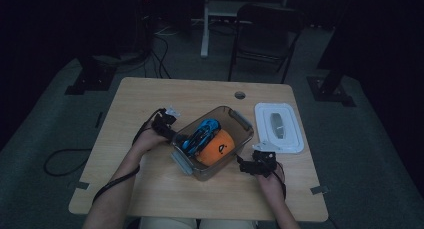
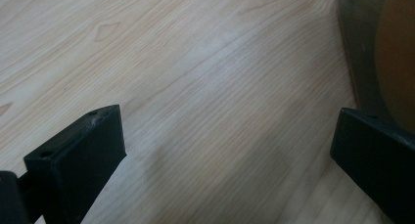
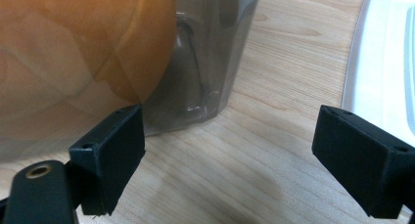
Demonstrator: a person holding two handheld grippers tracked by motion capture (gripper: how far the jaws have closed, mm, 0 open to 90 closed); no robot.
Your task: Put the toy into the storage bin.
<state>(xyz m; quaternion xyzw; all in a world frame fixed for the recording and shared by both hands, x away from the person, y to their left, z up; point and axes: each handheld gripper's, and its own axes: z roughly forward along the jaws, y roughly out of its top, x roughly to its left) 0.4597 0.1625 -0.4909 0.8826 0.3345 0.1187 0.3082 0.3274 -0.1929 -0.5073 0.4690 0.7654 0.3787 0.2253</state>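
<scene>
Diagonally across the counter (image 1: pixel 150 189) lies the clear box (image 1: pixel 212 141) with its orange and blue contents, both tongs spread apart and empty at its ends, left tongs (image 1: pixel 167 129) touching, right tongs (image 1: pixel 247 165) just beside.

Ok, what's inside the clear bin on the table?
In the bin lie an orange ball and a blue thing beside it. Whatever lies under them is covered.

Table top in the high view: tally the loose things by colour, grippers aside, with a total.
Clear: 1, the container
White: 1, the lid
Orange: 1, the orange item in the container
Blue: 1, the blue item in the container
Total: 4
</scene>
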